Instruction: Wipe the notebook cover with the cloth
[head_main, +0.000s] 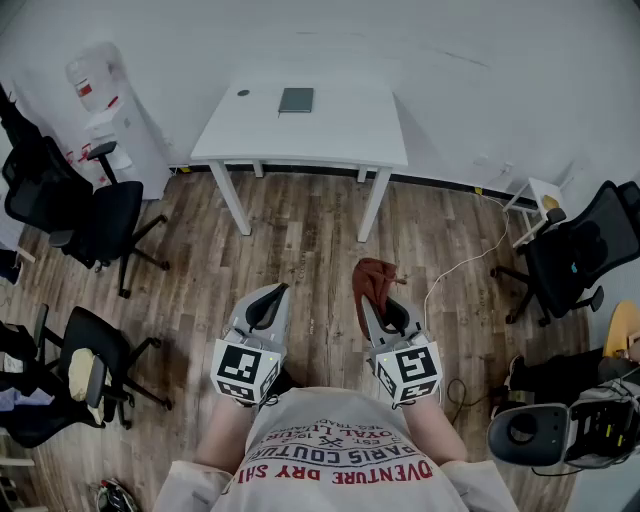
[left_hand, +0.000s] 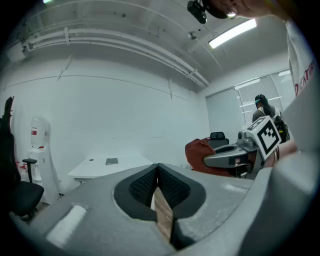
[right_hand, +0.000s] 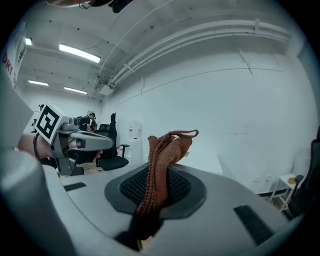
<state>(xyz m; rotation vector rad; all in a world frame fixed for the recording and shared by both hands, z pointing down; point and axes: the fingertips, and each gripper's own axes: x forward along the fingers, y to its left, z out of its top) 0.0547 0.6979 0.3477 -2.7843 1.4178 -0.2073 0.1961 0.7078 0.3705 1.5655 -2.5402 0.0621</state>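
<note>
Office or plain workroom, sparsely fitted. White walls, wood-look plank floor (head_main: 320, 240). One white desk (head_main: 340, 135) set against the far wall. Black swivel chairs on castors stand scattered about: one at the left (head_main: 100, 215), another nearer the left corner (head_main: 95, 365), one at the right (head_main: 580, 250). Water dispenser (head_main: 95, 90) with a bottle on top stands in the left corner. Small white side table (head_main: 535, 195) by the right wall, white cable (head_main: 465, 262) trailing across the floor. Ceiling carries strip lights (left_hand: 232, 32) and exposed pipe runs (right_hand: 200, 35). Window blinds (left_hand: 260, 87) on one side.
</note>
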